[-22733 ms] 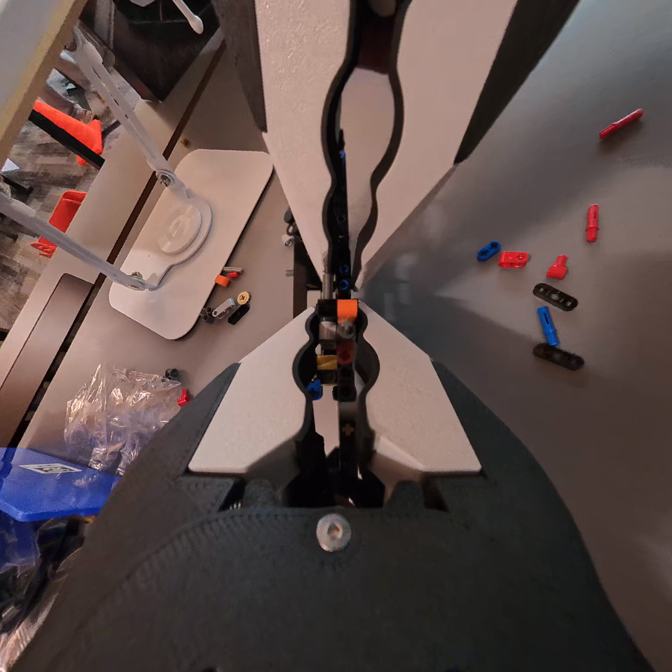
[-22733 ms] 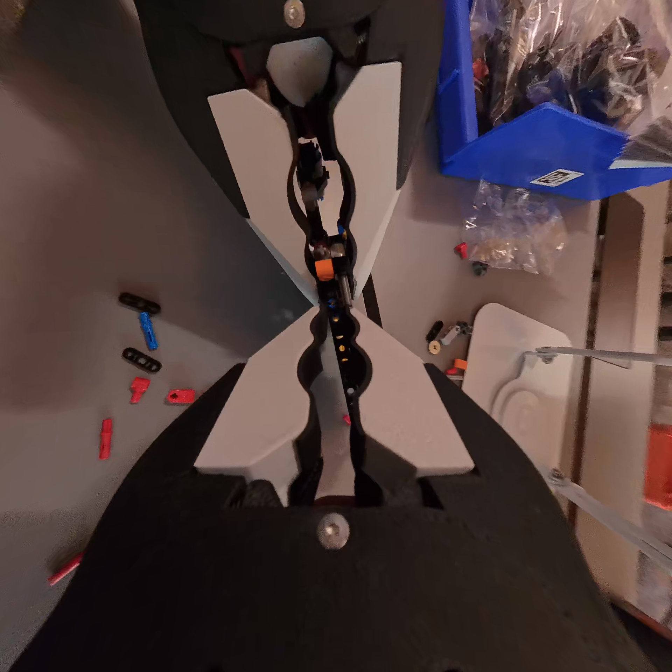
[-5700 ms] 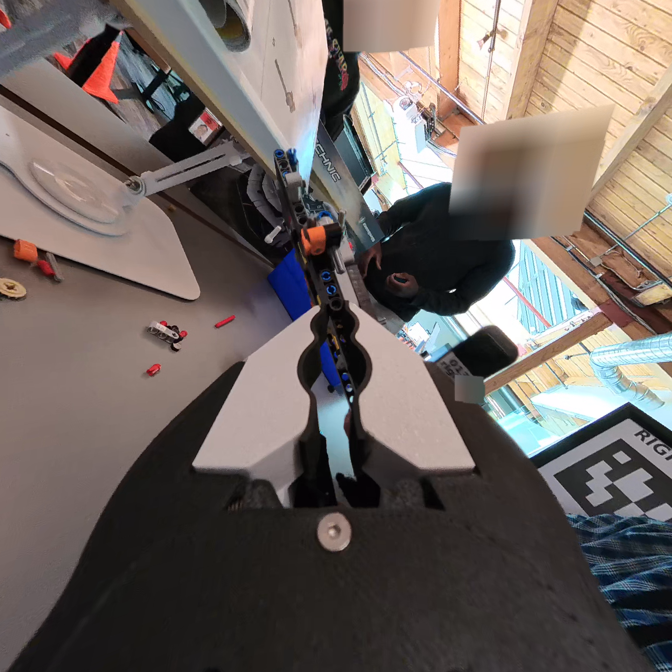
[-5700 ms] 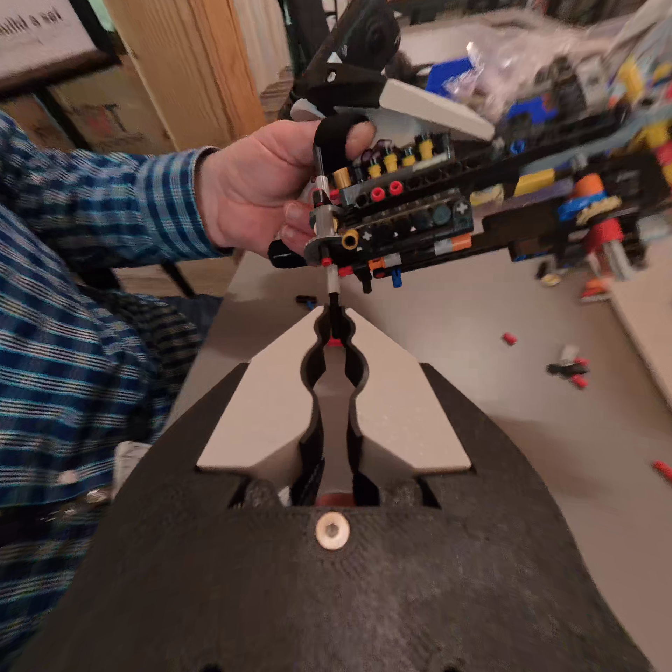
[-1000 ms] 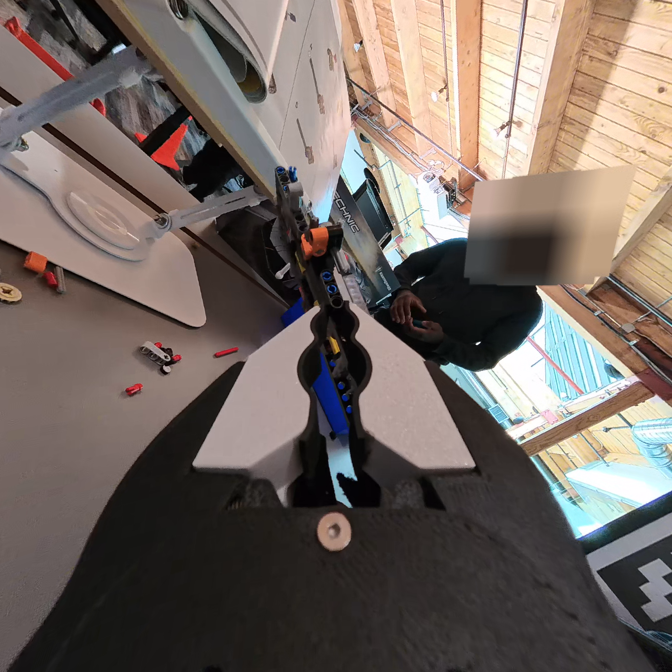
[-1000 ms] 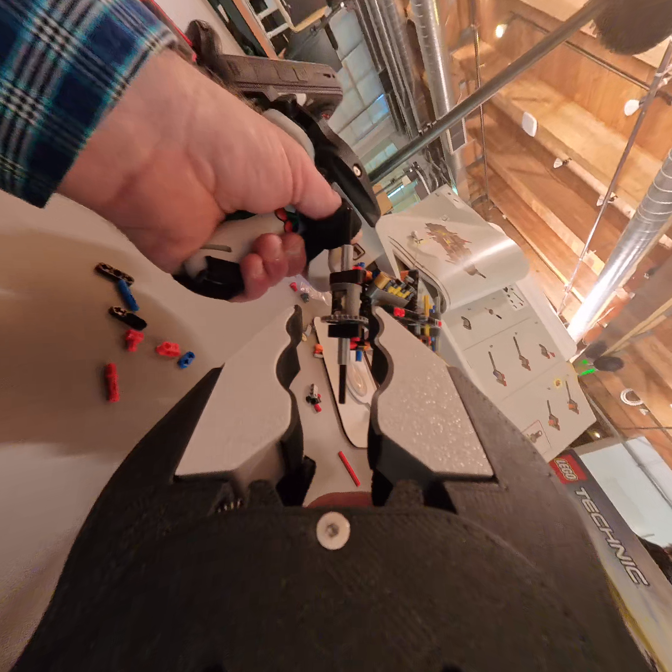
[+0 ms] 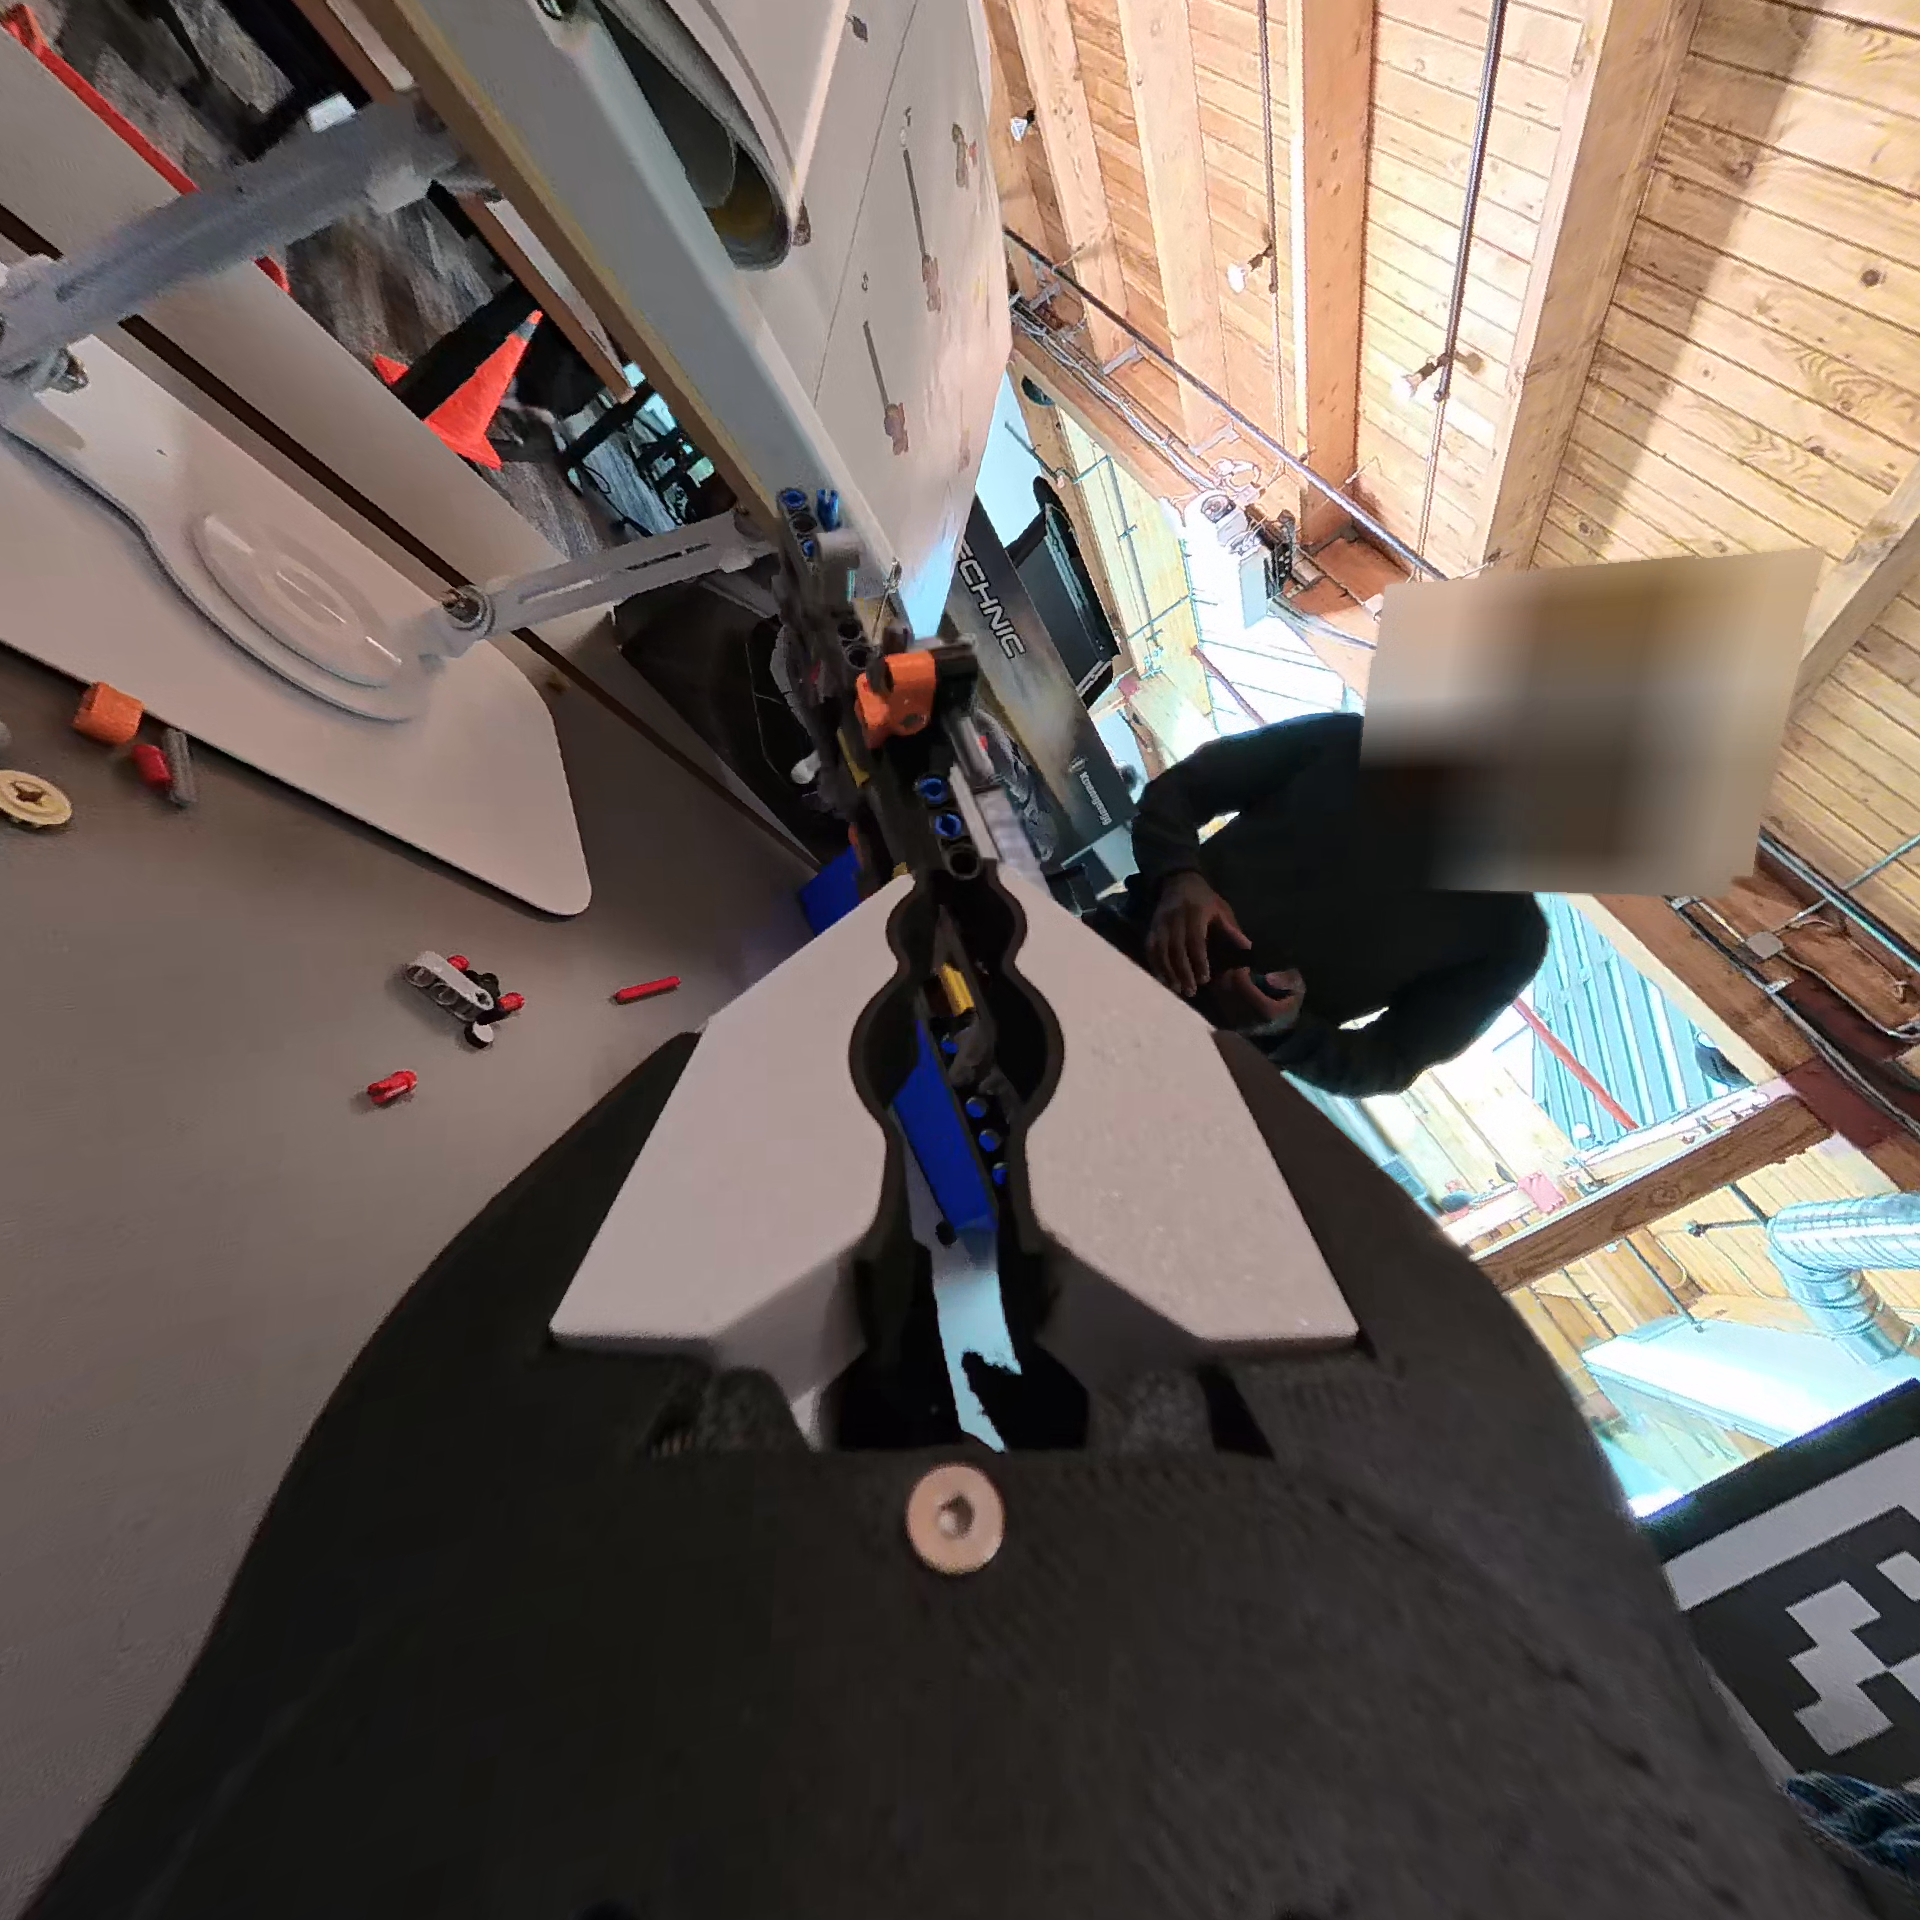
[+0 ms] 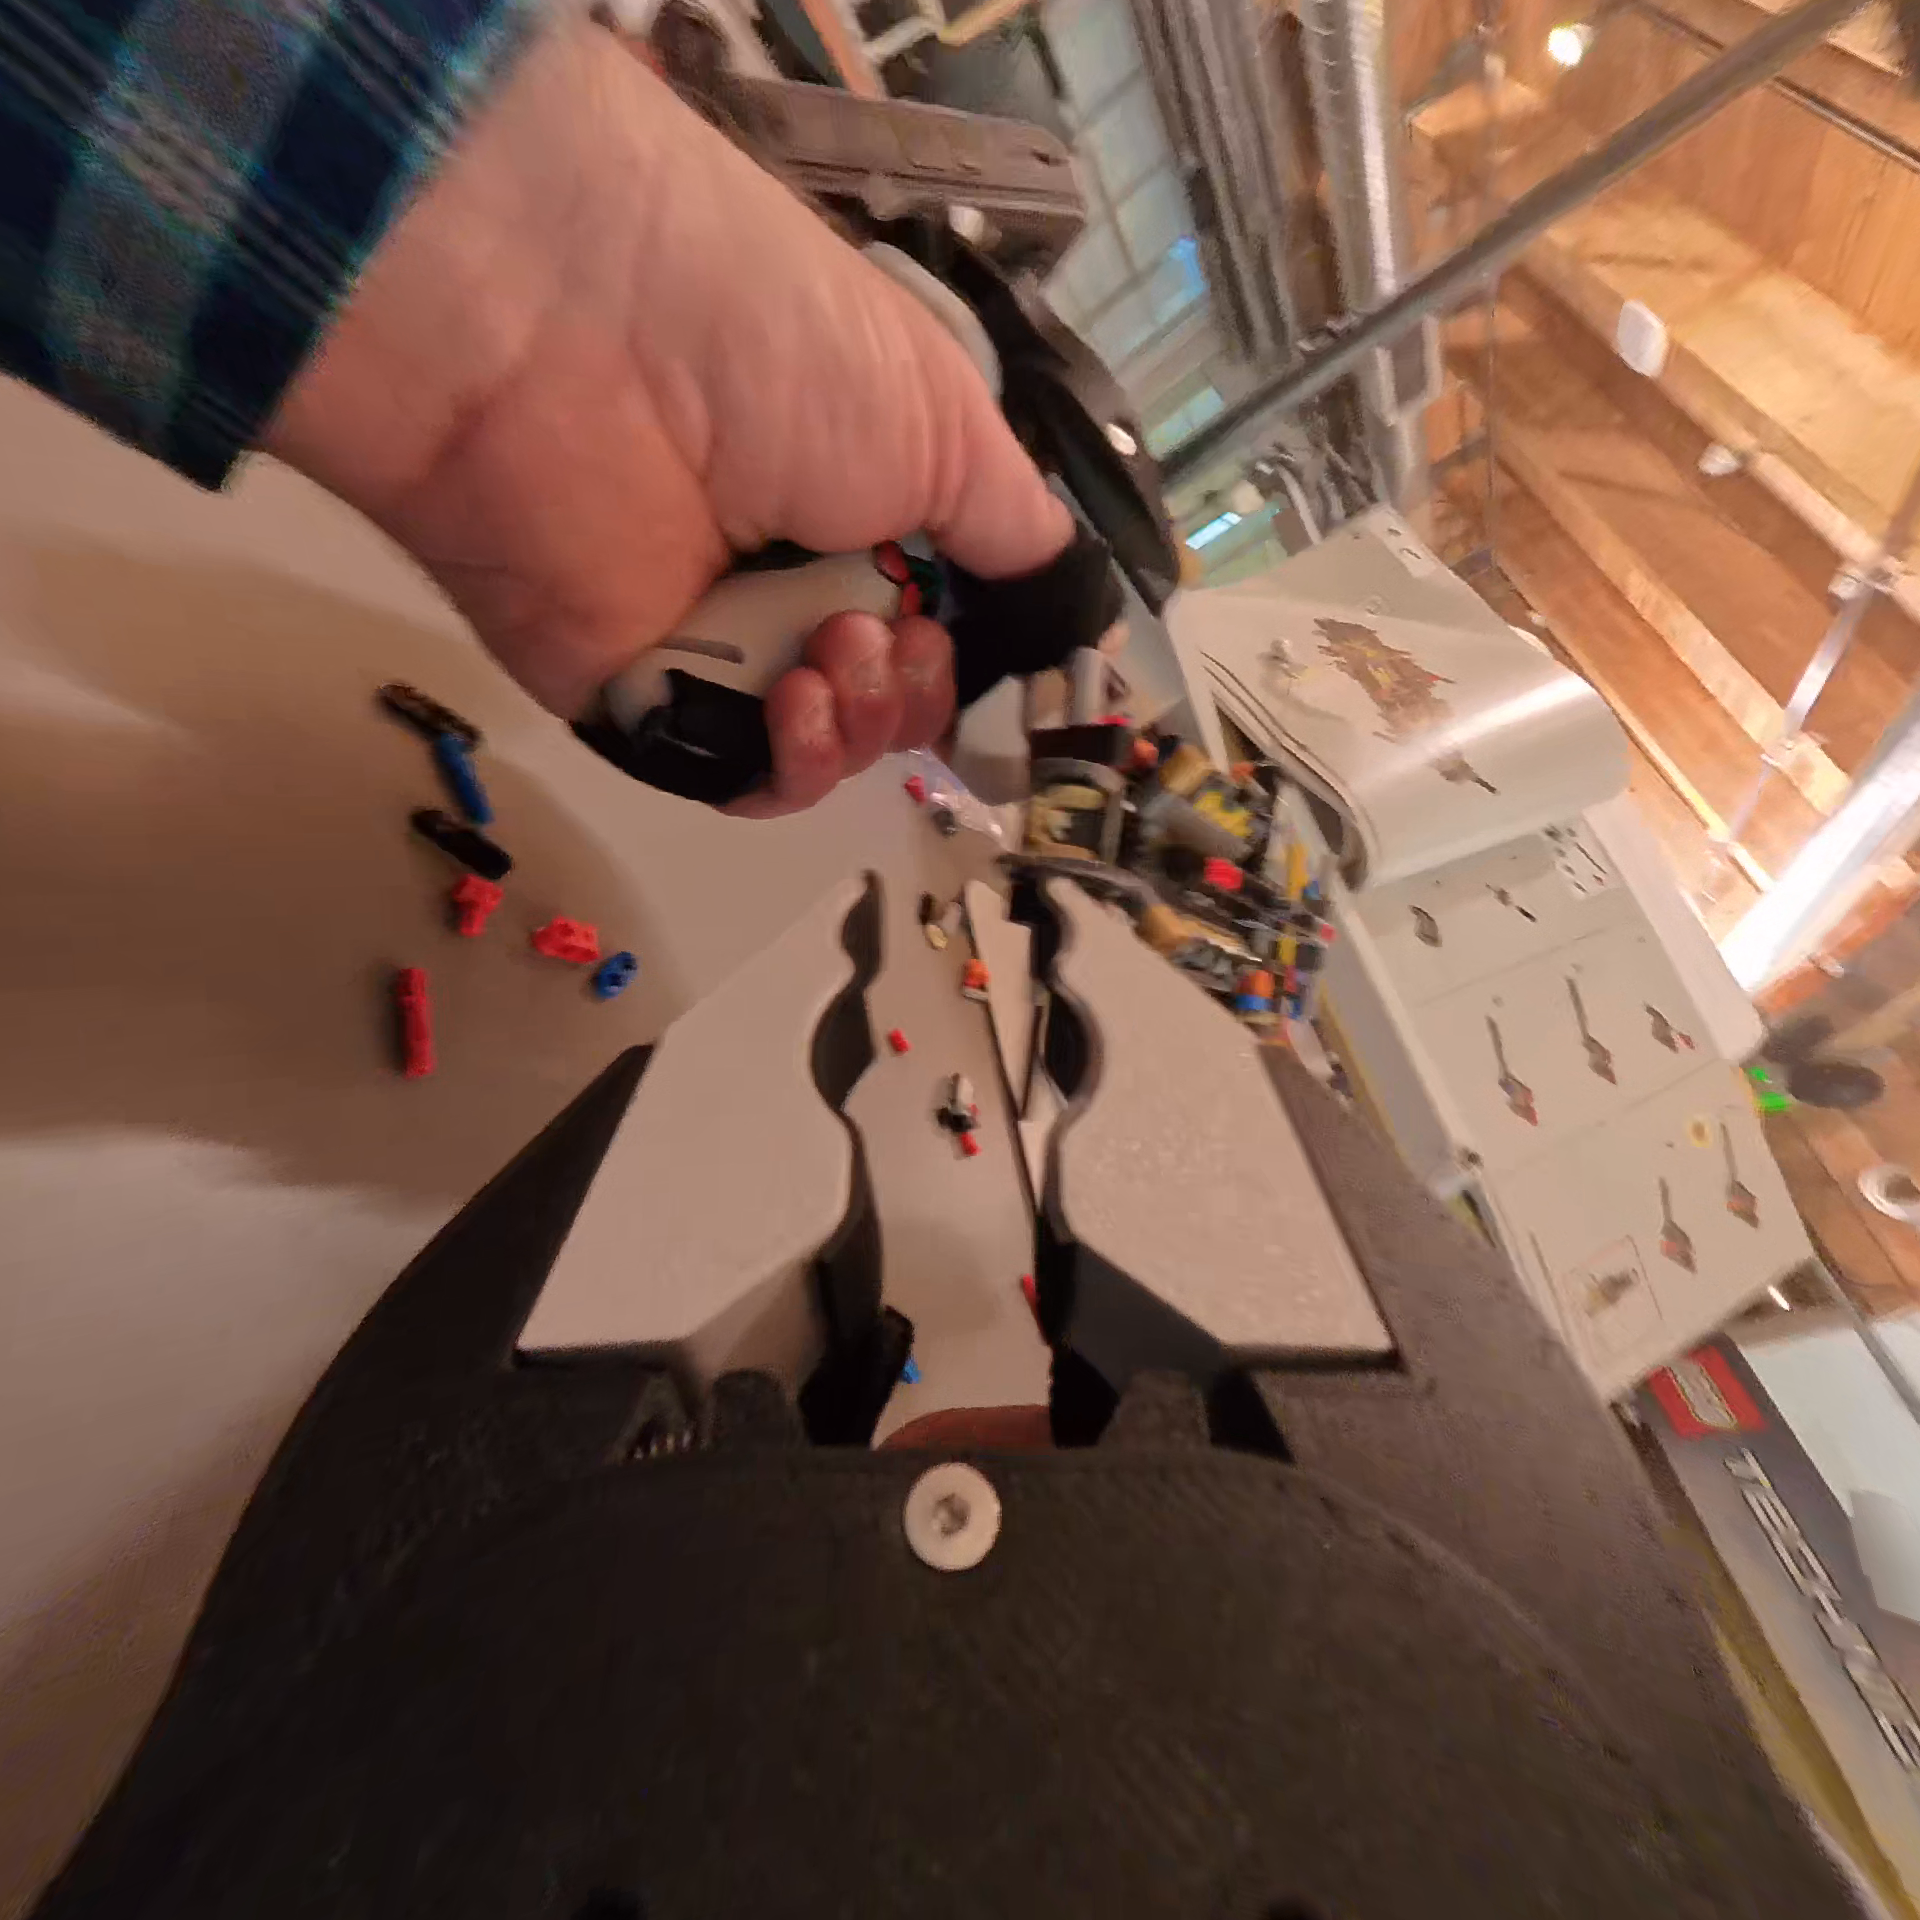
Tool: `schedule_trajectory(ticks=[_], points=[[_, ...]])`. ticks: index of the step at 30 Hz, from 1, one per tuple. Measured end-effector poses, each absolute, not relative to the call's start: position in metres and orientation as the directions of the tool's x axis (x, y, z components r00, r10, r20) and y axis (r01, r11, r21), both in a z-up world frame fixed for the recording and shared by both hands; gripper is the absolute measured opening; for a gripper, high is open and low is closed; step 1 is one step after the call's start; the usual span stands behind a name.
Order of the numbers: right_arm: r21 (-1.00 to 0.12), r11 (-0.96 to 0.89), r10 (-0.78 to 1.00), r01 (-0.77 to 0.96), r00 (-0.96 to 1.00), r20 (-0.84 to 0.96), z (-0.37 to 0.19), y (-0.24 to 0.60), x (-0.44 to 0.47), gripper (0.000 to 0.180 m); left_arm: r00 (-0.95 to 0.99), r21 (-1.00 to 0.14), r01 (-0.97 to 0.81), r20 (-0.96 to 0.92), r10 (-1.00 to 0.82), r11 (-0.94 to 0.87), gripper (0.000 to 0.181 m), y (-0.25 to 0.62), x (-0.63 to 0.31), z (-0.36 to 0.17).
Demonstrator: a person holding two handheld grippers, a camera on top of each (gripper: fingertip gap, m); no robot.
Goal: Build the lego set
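Note:
My left gripper (image 7: pixel 951 883) is shut on a long black lego assembly (image 7: pixel 904 769) with an orange part and blue pins. It holds the assembly in the air, pointing away from the camera. My right gripper (image 8: pixel 961 894) is open and empty above the grey table (image 8: pixel 156 935). In the right wrist view a hand (image 8: pixel 675 416) grips the left gripper's handle, and the assembly (image 8: pixel 1174 831) shows blurred just past my right fingertips, up and to the right. It is not between the right jaws.
Loose red, blue and black pieces (image 8: pixel 476 902) lie on the table at the left. More small pieces (image 7: pixel 457 987) lie by a white stand base (image 7: pixel 312 675). White instruction sheets (image 8: pixel 1507 935) and the set's box (image 8: pixel 1818 1558) stand behind. A person in black (image 7: pixel 1330 935) sits beyond. Some 11 cm of space lies between my two pairs of fingers.
A second ago the assembly's grey axle stood between my right jaws. Now they are wider apart and empty, and the assembly lies up and to the right. The left grip is unchanged.

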State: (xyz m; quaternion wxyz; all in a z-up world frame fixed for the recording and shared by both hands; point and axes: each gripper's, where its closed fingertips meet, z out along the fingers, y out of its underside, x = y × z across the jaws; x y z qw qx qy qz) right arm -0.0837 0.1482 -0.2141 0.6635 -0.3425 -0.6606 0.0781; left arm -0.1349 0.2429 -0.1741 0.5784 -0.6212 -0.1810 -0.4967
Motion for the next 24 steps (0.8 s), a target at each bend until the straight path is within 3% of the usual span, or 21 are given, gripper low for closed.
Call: schedule_trajectory(ticks=[5, 9, 13, 16, 19, 22, 24], points=[[-0.559, 0.765, 0.551, 0.320, 0.125, 0.825, -0.210, 0.143, -0.084, 0.027, 0.440, -0.541, 0.798, 0.824, -0.357, -0.266, 0.005, 0.242, -0.135, -0.173], [-0.587, 0.738, 0.555, 0.333, 0.195, 0.809, -0.201, 0.155, -0.082, 0.040, 0.434, -0.536, 0.799, 0.827, -0.357, -0.272, 0.005, 0.242, -0.134, -0.173], [-0.560, 0.754, 0.536, 0.342, 0.171, 0.827, -0.206, 0.152, -0.084, 0.040, 0.434, -0.539, 0.795, 0.826, -0.359, -0.279, 0.005, 0.242, -0.131, -0.173], [-0.573, 0.760, 0.541, 0.306, 0.190, 0.819, -0.198, 0.147, -0.082, 0.030, 0.430, -0.534, 0.798, 0.830, -0.357, -0.281, 0.005, 0.243, -0.131, -0.175], [-0.579, 0.748, 0.539, 0.324, 0.214, 0.815, -0.196, 0.153, -0.084, 0.044, 0.431, -0.537, 0.793, 0.829, -0.357, -0.288, 0.005, 0.243, -0.128, -0.176], [-0.557, 0.761, 0.536, 0.332, 0.163, 0.829, -0.206, 0.150, -0.085, 0.041, 0.438, -0.543, 0.789, 0.826, -0.356, -0.288, 0.005, 0.244, -0.128, -0.176], [-0.560, 0.771, 0.554, 0.303, 0.116, 0.825, -0.208, 0.141, -0.085, 0.024, 0.435, -0.536, 0.795, 0.830, -0.350, -0.284, 0.005, 0.244, -0.132, -0.178]])
